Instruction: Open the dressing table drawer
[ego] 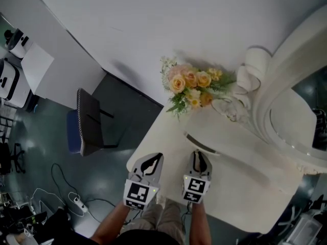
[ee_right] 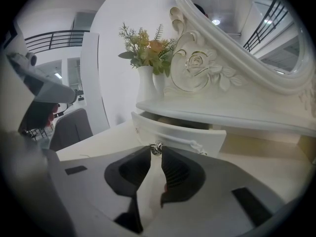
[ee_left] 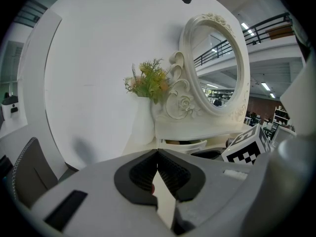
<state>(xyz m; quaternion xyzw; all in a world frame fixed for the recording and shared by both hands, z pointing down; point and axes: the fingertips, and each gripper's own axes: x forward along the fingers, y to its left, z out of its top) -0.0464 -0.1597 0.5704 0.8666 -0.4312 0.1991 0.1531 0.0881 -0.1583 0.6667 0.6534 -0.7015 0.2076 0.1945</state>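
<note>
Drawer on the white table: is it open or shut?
Partly open: the drawer front juts out, dark gap behind; right tongs pinch its knob.

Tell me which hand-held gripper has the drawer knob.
The right hand-held gripper: its jaw tips are closed on the small metal knob of the partly open drawer. The left hand-held gripper is shut with nothing between its jaws.

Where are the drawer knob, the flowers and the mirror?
knob [ee_right: 156, 148], right gripper view, on its shiny metal head.
flowers [ego: 191, 84], head view, on the middle blooms of the bunch.
mirror [ee_left: 217, 63], left gripper view, on the glass inside the oval frame.
</note>
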